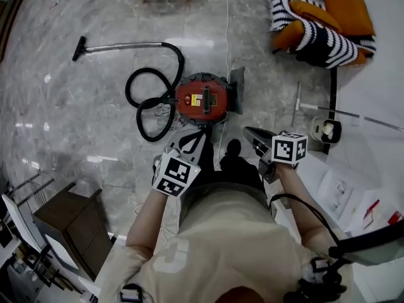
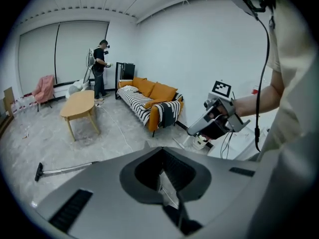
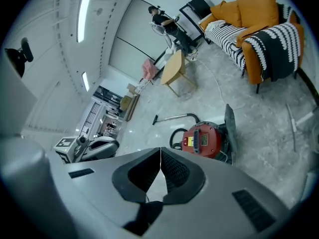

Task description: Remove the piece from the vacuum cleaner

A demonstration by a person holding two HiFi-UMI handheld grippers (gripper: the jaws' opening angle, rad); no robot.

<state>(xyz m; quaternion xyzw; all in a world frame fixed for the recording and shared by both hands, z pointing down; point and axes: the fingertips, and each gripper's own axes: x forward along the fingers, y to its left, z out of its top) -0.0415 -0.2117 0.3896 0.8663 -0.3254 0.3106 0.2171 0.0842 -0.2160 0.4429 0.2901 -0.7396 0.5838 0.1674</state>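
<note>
**Head view:** a person stands over the marble floor [image 1: 76, 118] with 2 grippers held out in front. The red canister vacuum cleaner [image 1: 202, 100] sits on the floor ahead. Its black hose [image 1: 148, 103] is coiled at its left, and a metal wand [image 1: 123, 45] runs off up-left. A grey flap [image 1: 237, 87] stands against the canister's right side. The left gripper [image 1: 197, 139] and right gripper [image 1: 251, 134] both angle down toward the canister, short of it and touching nothing. An orange sofa [image 1: 344, 5] is at top right.

**Left gripper view:** the left gripper [image 2: 161, 176] has its jaws together with nothing between them. The right gripper [image 2: 215, 119] hangs in the air off to the right. The wand is low at left. A wooden table [image 2: 79, 108], the sofa and a 2nd person [image 2: 101, 59] are far back. The canister is not in this view.

**Right gripper view:** the right gripper [image 3: 160, 171] has its jaws pressed together and is empty. The vacuum cleaner [image 3: 204, 139] lies beyond the tips, apart from them, with the flap at its right. The left gripper [image 3: 92, 146] is at left.

**Step:** this looks like the approach, with no piece touched yet. I can't tell which piece is meant; the hose joint and the grey flap are both plausible. The next move calls for bringing the grippers down to the canister. 1 pair of jaws needs to part before it can grip the piece, and the other gripper probably braces the body.
</note>
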